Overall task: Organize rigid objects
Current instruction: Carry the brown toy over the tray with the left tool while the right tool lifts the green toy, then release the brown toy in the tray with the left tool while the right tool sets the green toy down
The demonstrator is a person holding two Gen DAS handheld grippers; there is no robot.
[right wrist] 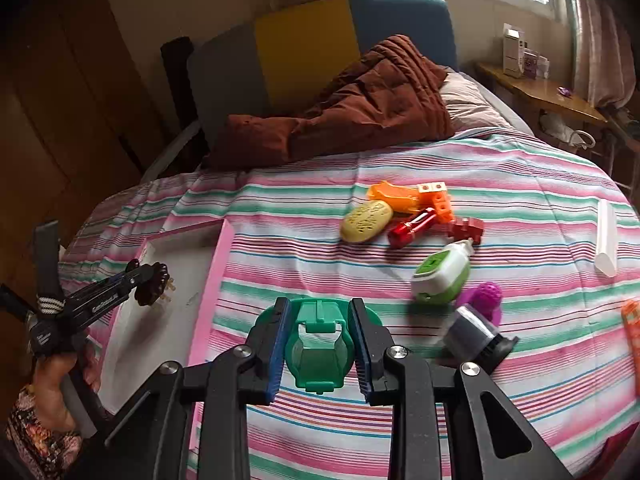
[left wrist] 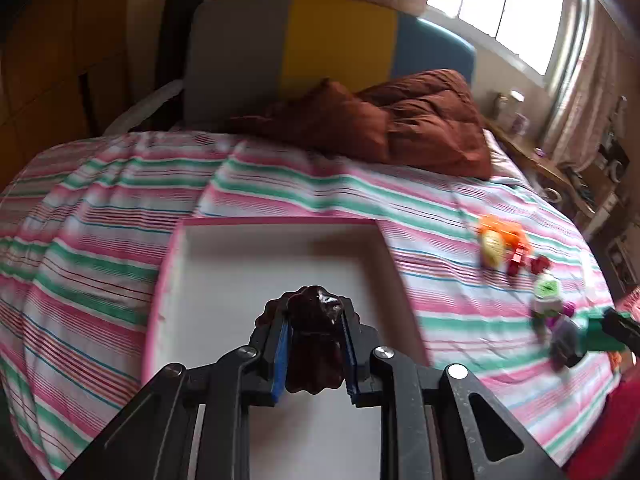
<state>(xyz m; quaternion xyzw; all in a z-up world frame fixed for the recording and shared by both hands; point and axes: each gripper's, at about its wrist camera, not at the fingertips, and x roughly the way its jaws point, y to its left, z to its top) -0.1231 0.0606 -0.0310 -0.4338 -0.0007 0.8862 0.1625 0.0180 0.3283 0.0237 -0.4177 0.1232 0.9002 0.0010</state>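
Note:
My left gripper [left wrist: 314, 316] is shut on a dark brown scalloped plastic piece [left wrist: 316, 344] and holds it above the white, pink-rimmed tray [left wrist: 224, 264]. It also shows in the right wrist view [right wrist: 154, 282], over the tray [right wrist: 218, 264]. My right gripper [right wrist: 320, 320] is shut on a green plastic piece [right wrist: 320, 348] above the striped bedspread. It shows at the far right of the left wrist view [left wrist: 600, 334].
Loose toys lie on the bed to the right: a yellow oval [right wrist: 366, 221], orange pieces [right wrist: 400, 196], a red cylinder [right wrist: 412, 226], a green-and-white device [right wrist: 440, 274], a purple piece [right wrist: 482, 300], a grey cylinder [right wrist: 474, 336]. A brown quilt [right wrist: 360, 112] lies by the headboard.

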